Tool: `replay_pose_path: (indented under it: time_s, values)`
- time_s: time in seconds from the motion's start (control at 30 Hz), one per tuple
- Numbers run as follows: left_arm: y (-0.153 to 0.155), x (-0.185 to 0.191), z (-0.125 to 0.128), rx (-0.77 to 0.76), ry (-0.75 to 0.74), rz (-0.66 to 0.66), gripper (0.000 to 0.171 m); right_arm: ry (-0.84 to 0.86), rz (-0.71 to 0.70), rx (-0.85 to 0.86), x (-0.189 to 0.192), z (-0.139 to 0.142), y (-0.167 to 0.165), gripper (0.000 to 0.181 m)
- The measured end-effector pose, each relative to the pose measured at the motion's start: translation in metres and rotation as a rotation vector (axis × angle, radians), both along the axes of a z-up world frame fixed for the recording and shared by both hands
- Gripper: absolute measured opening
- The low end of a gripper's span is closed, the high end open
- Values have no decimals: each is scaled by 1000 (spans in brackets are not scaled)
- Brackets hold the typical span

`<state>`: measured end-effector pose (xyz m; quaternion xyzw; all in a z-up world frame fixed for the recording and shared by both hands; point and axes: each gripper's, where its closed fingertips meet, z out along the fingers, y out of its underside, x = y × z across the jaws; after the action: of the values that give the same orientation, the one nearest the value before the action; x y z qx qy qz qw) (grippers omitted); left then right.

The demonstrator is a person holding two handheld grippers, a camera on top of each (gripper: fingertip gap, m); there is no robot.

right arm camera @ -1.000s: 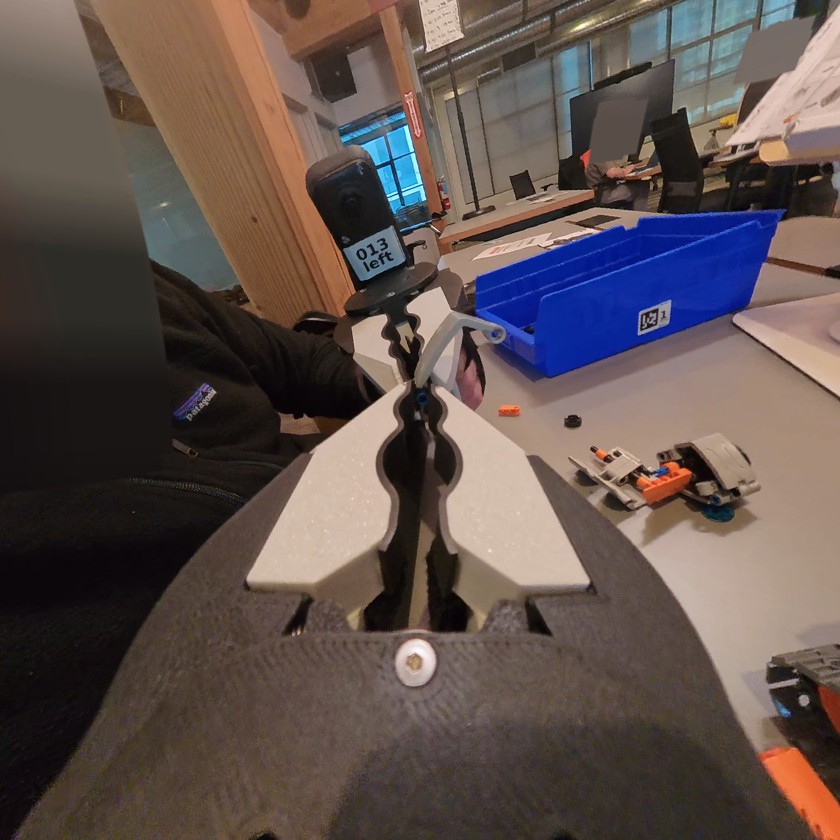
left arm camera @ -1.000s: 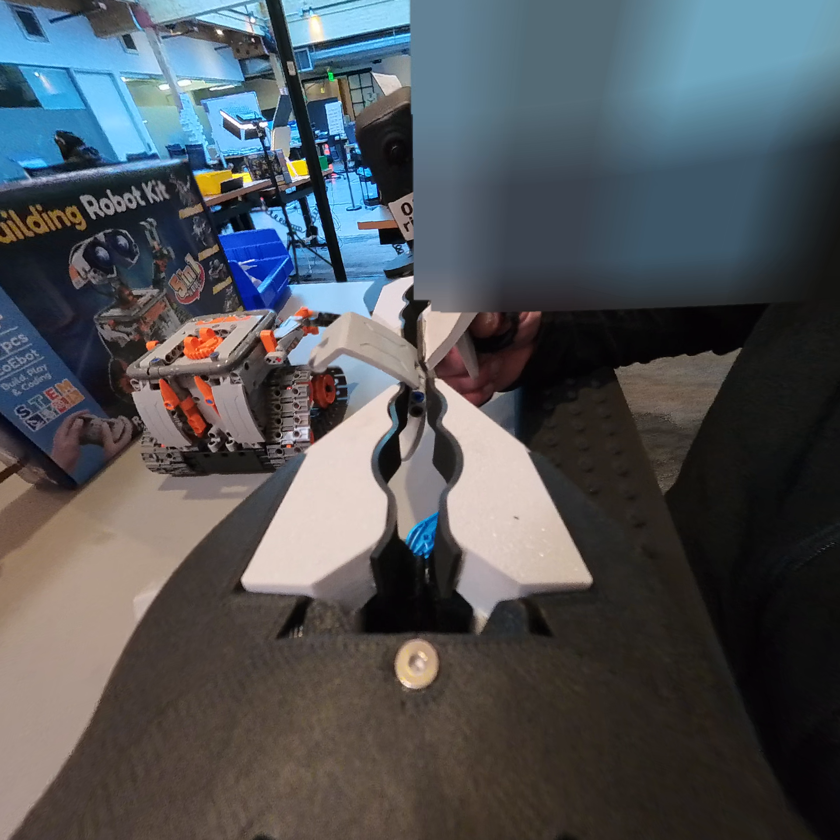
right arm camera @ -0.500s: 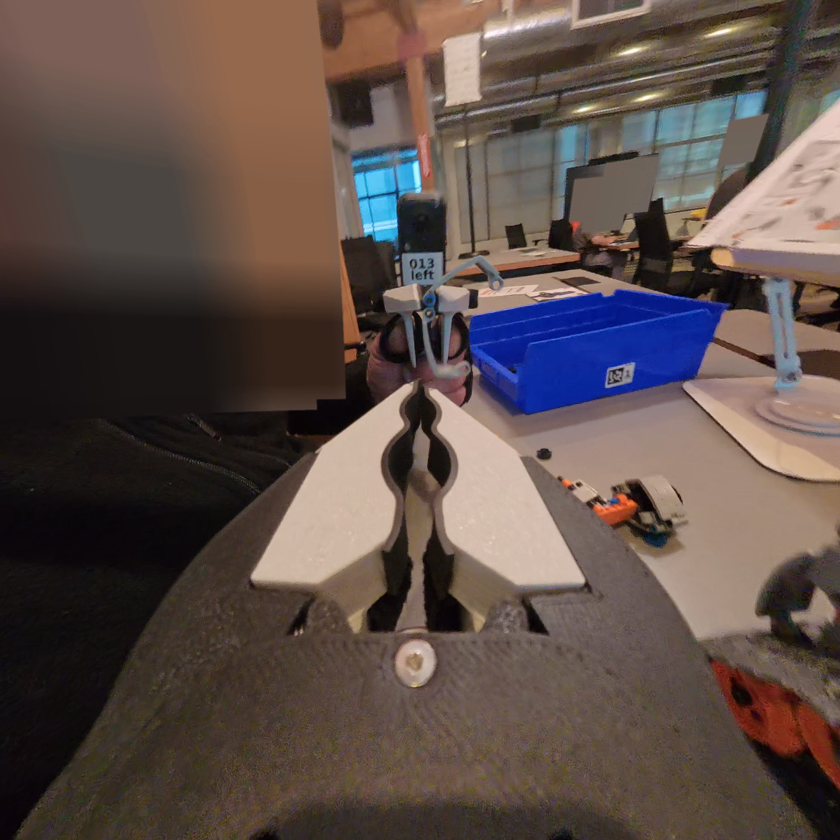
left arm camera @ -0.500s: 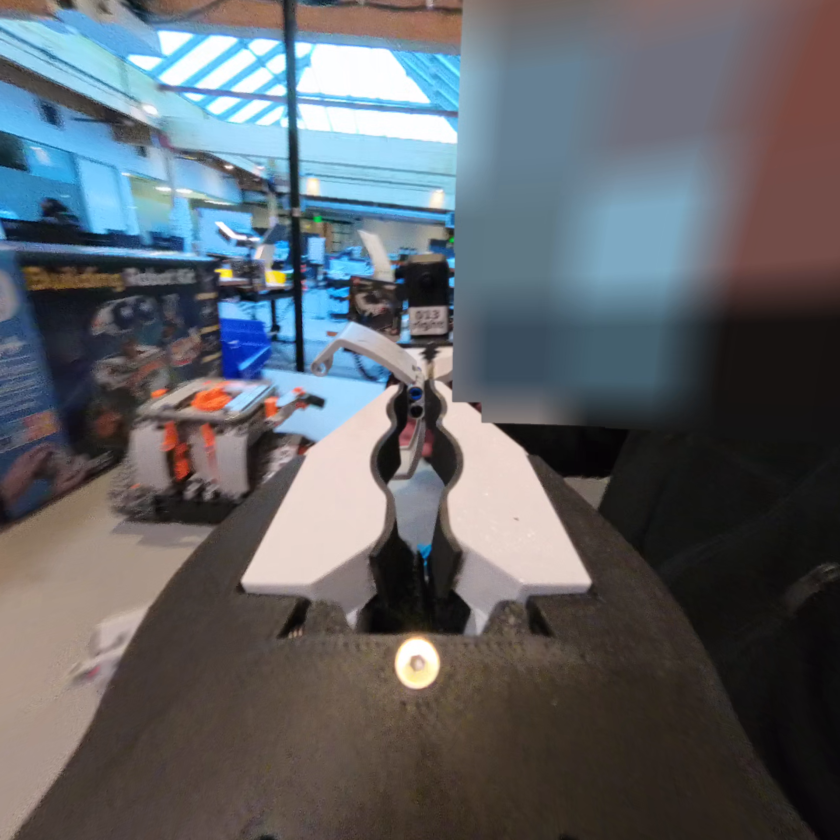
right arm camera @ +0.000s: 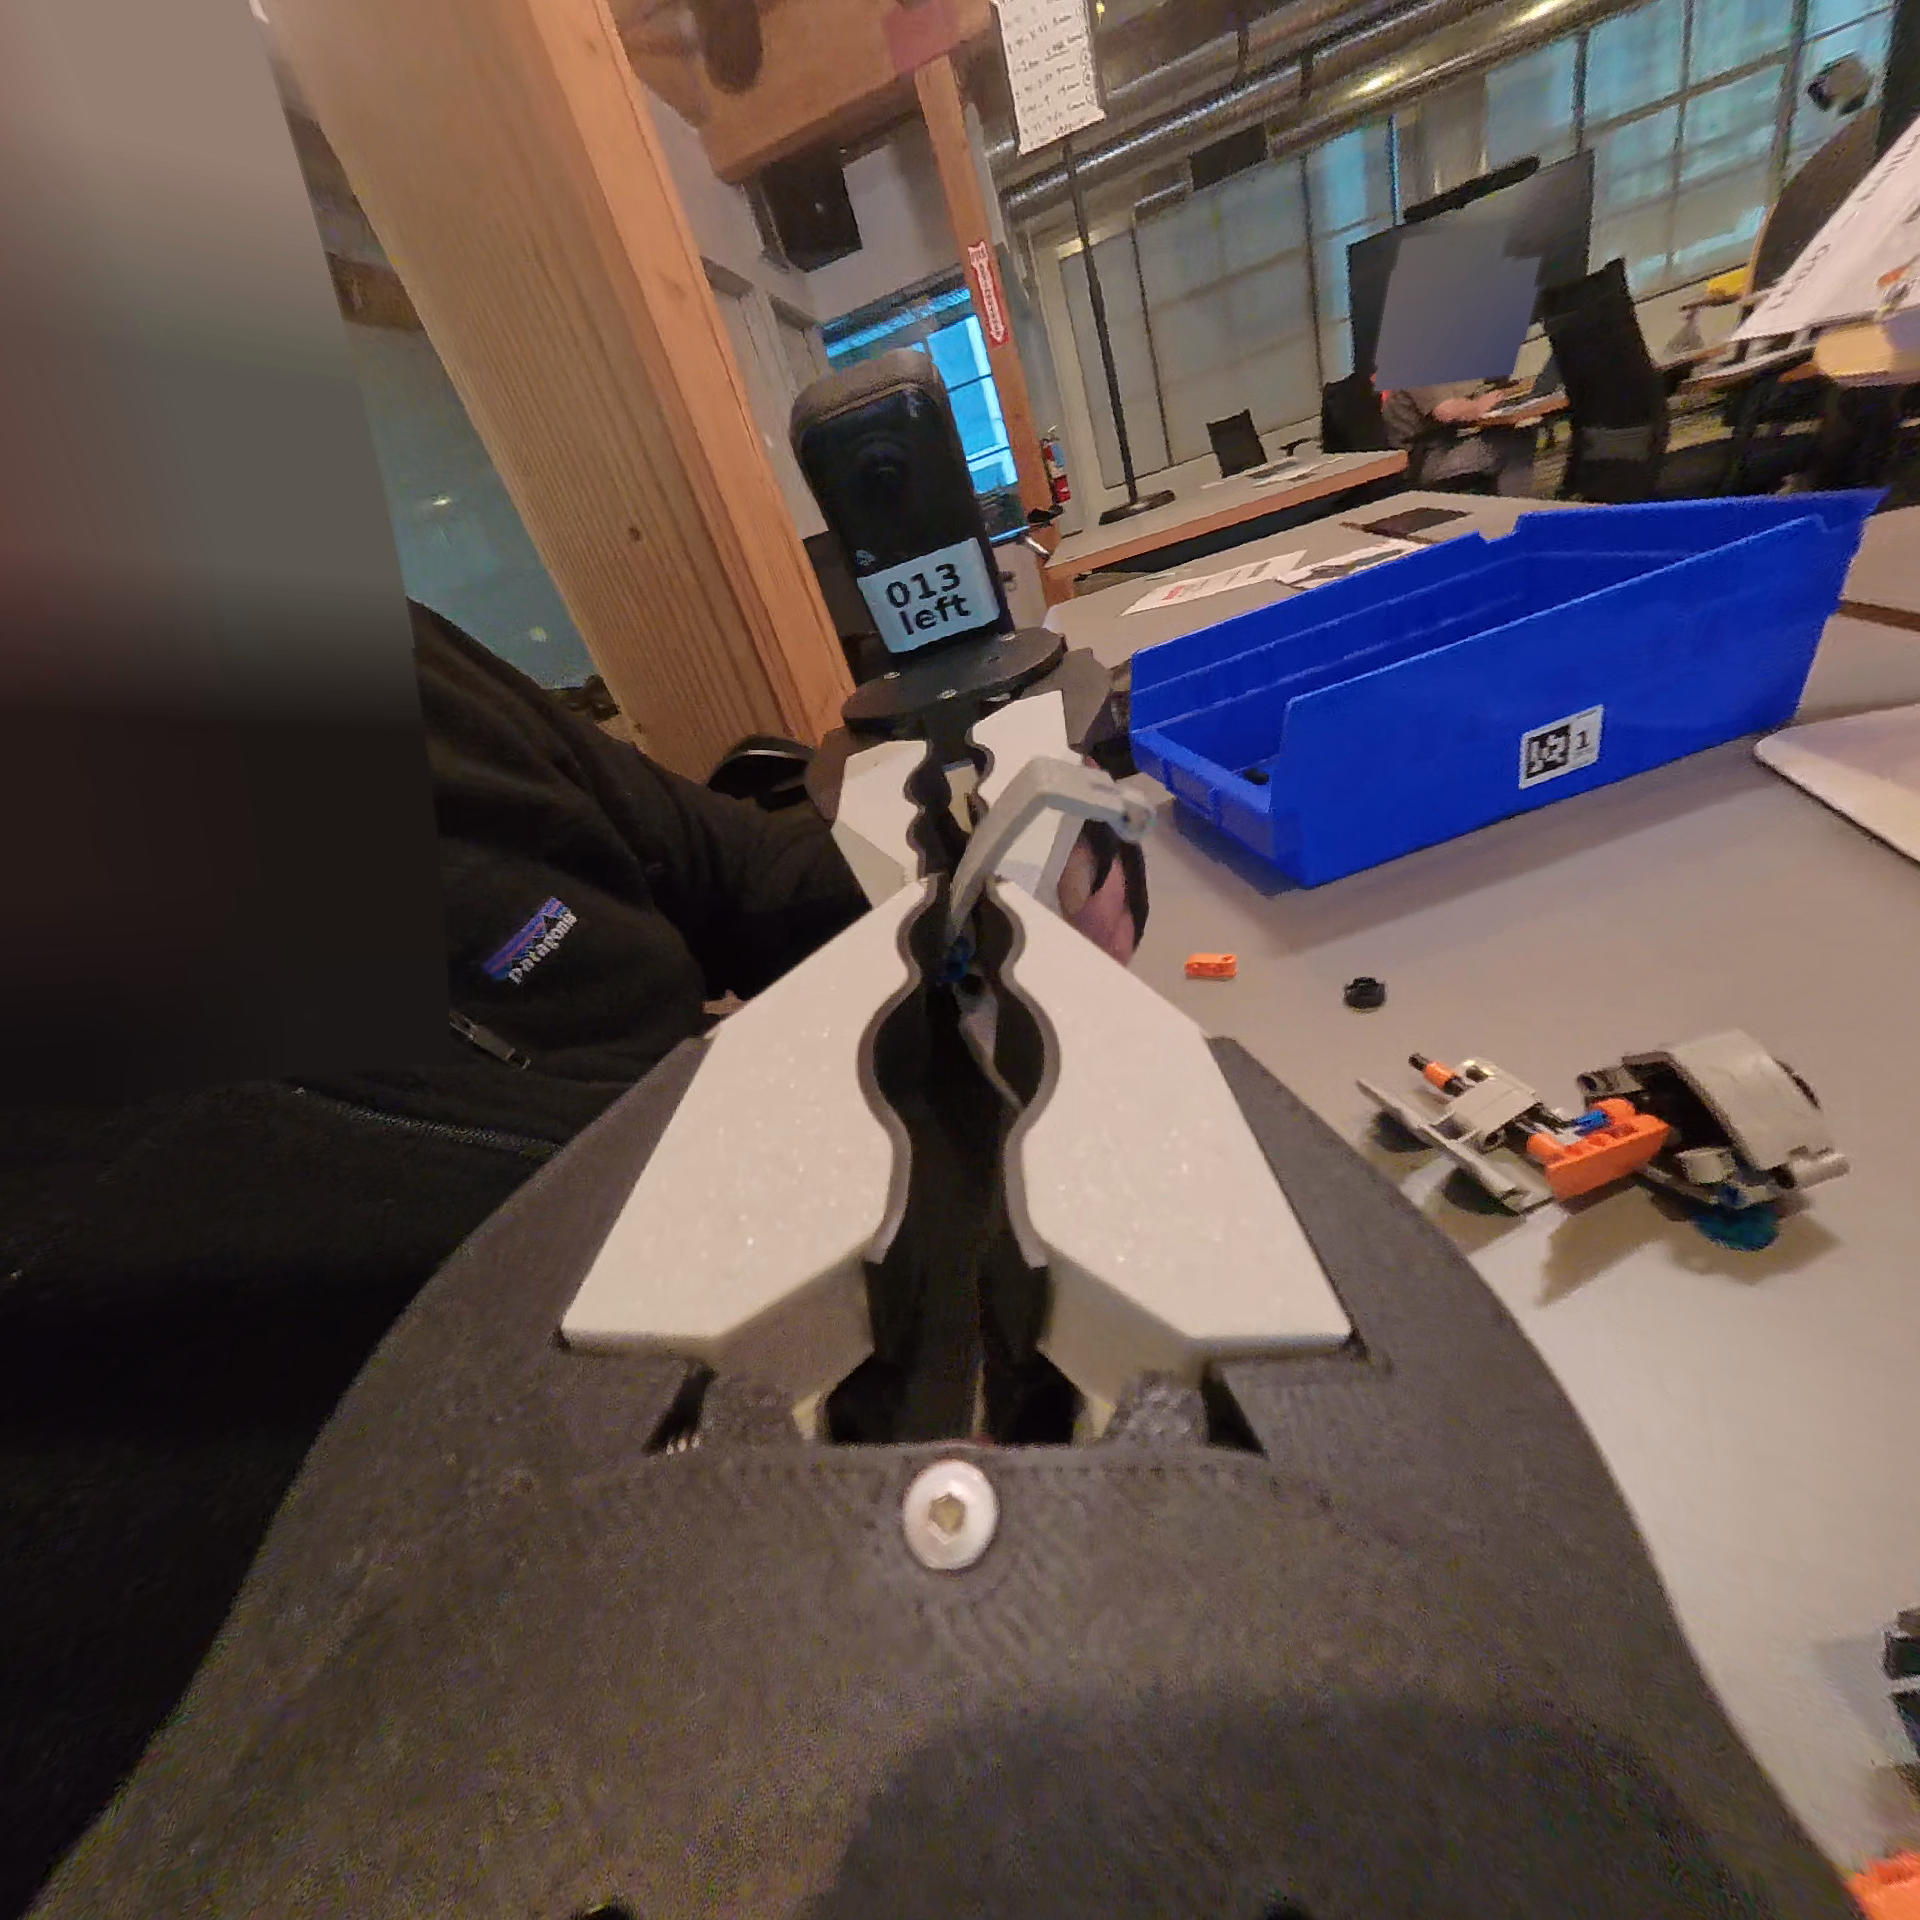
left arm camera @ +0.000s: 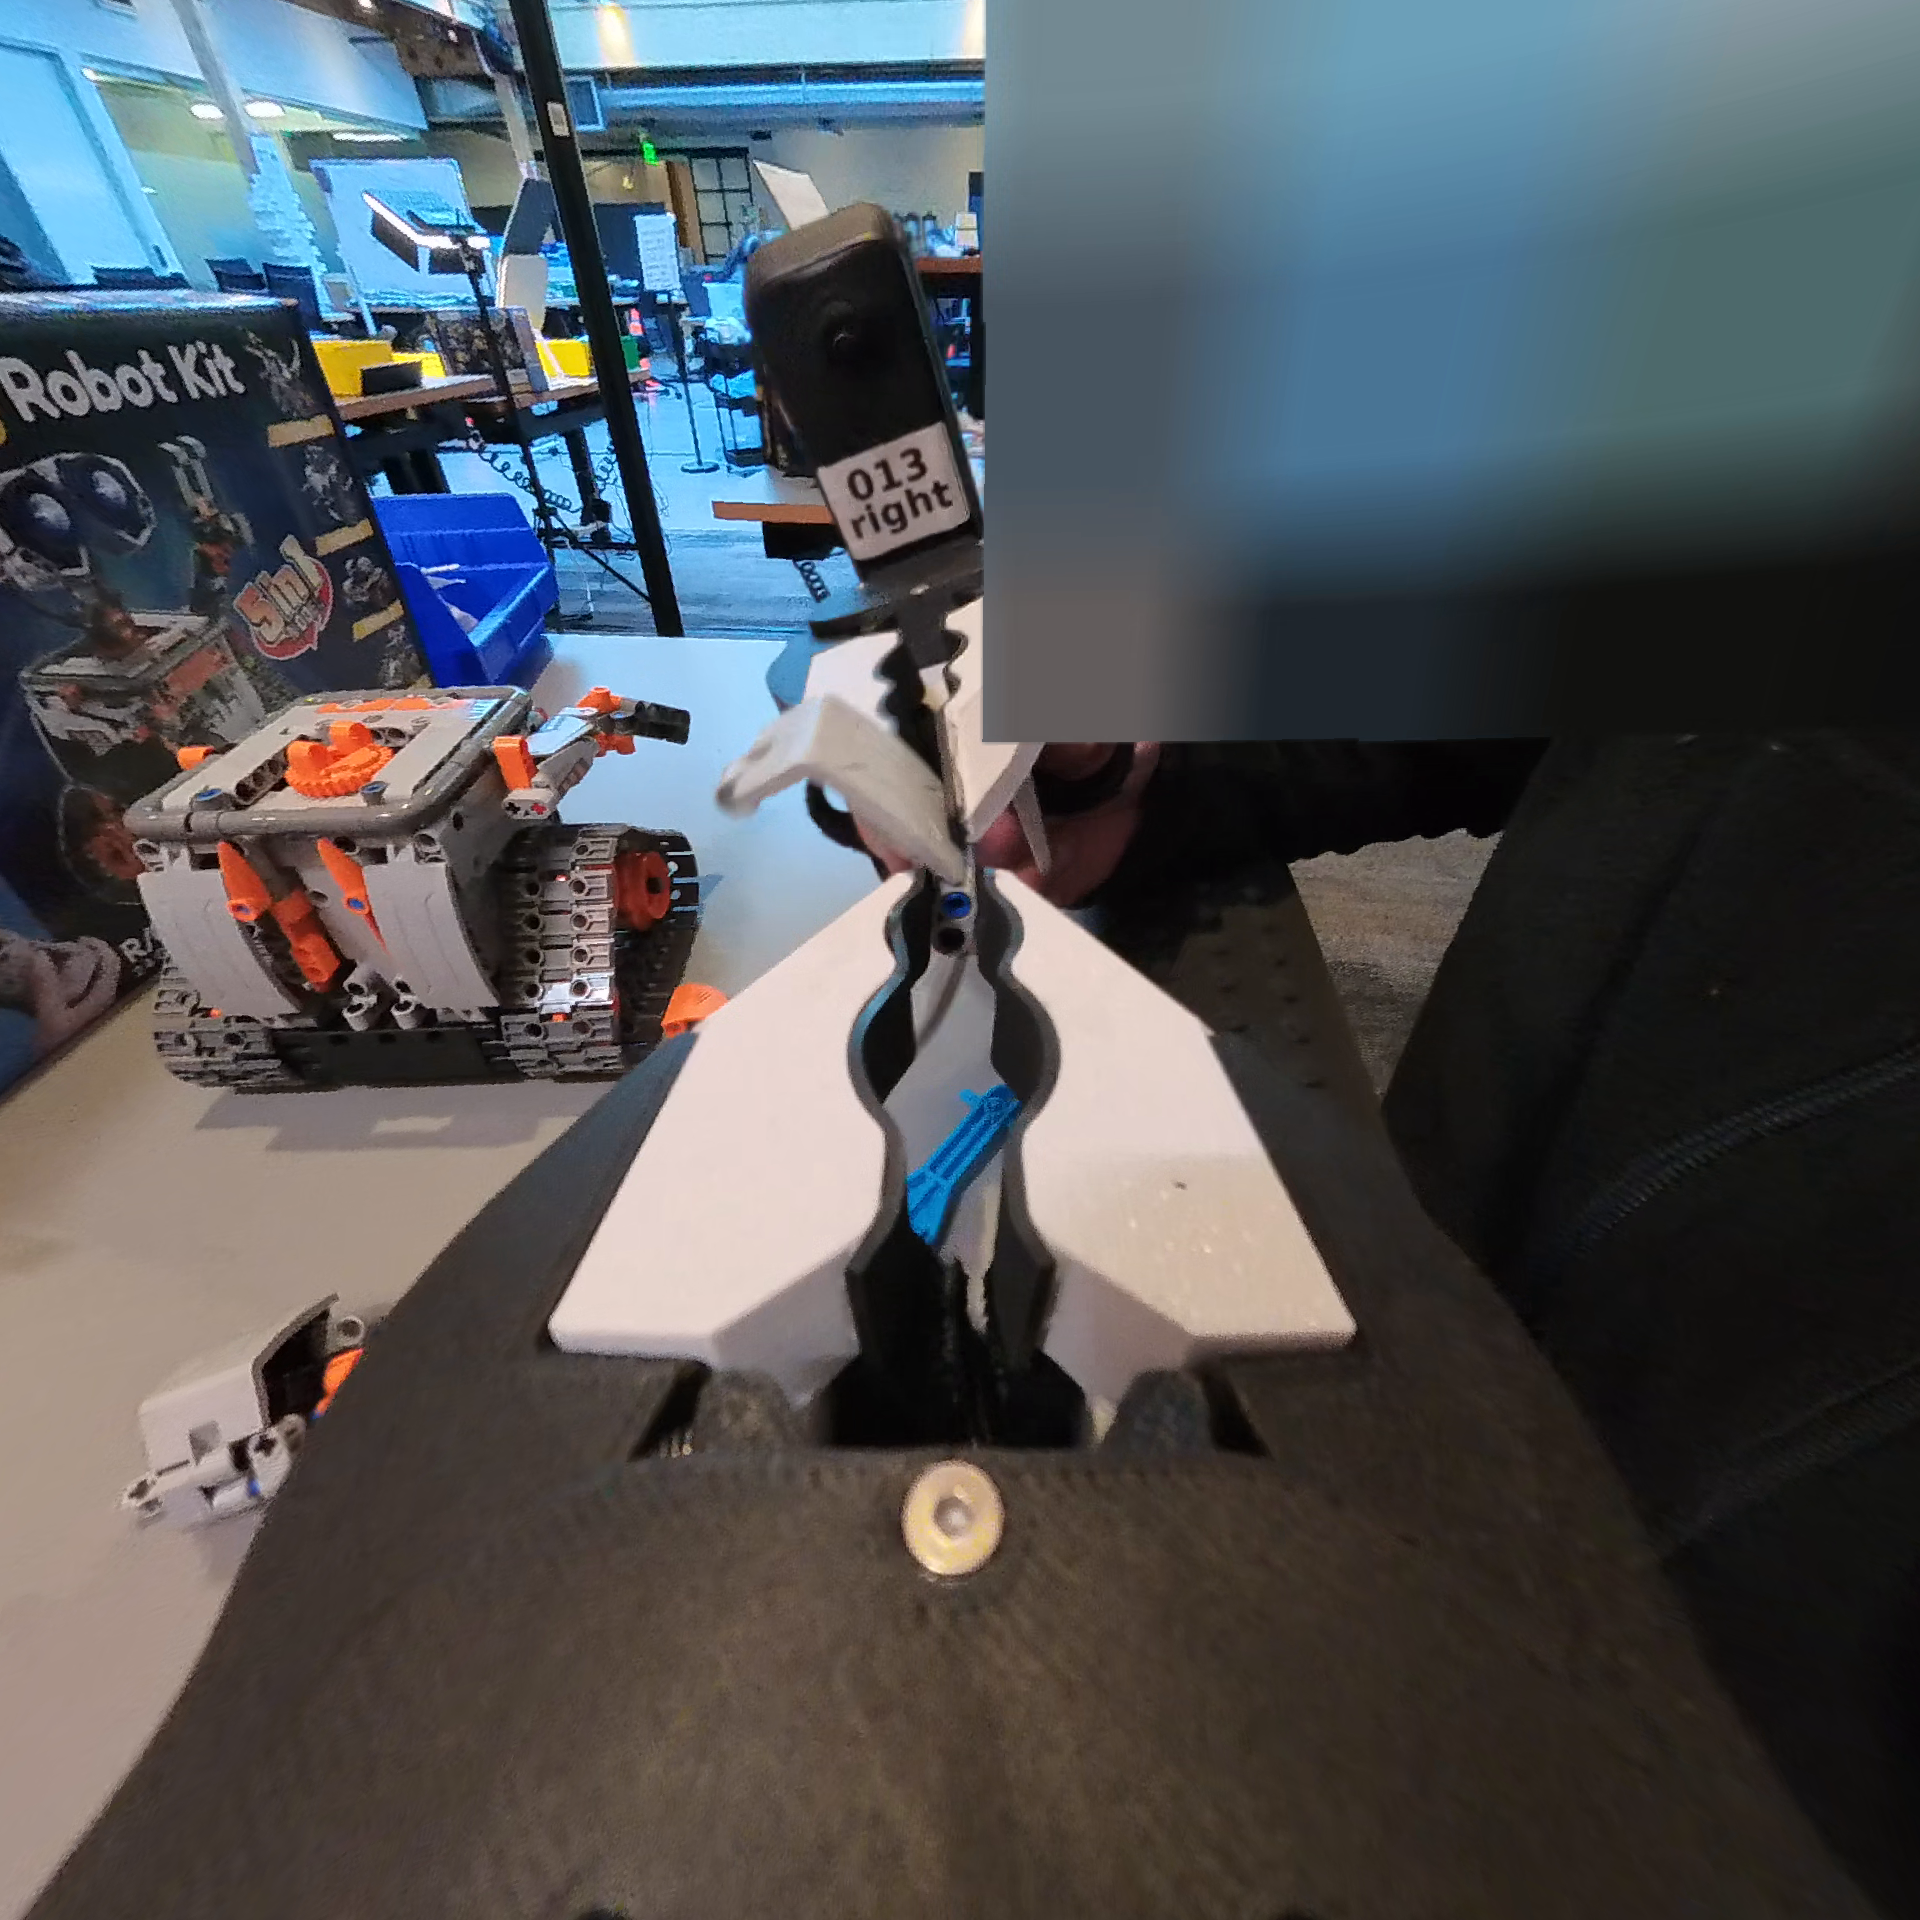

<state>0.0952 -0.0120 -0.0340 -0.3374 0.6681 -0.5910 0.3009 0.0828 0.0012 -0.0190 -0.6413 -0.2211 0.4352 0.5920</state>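
Both grippers, left gripper (left arm camera: 954, 914) & right gripper (right arm camera: 951, 935), pinch one grey curved piece (right arm camera: 1023, 821) tip-to-tip; toy robot (left arm camera: 405, 883) at 10 o'clock; a twist prob. pops it loose.

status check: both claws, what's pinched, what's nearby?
Left claw shut on grey curved panel piece. Right claw shut on the same piece, tip to tip. Tracked toy robot left of them; blue bin and small brick assembly on table.

Two claws (left arm camera: 954, 894) (right arm camera: 951, 914); one tracked robot (left arm camera: 405, 883); one blue bin (right arm camera: 1475, 675); one kit box (left arm camera: 156, 582).
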Motion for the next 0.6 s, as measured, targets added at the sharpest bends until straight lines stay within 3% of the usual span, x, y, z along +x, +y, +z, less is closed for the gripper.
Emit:
replay_pose_path:
  time_s: [0.1,0.27,0.47,0.5,0.53,0.57,0.6]
  values:
    - [-2,-3,3,11,-24,-5,5,-108,-11,66,-5,2,-7,0]
    - [-12,-8,16,-106,-44,-86,5,-173,-21,150,-9,11,-17,0]
    - [-17,-17,24,-120,-66,-123,3,-203,-14,200,-11,15,-26,0]
    - [-7,-23,37,-182,-113,-114,4,-171,-34,205,0,20,-27,0]
    - [25,-32,63,-367,-171,-88,3,-120,-82,205,20,26,-27,0]
    - [56,-37,68,-434,-211,-15,3,-103,-121,189,36,24,-25,0]
    - [65,-34,60,-401,-187,34,4,-121,-127,164,37,17,-22,0]
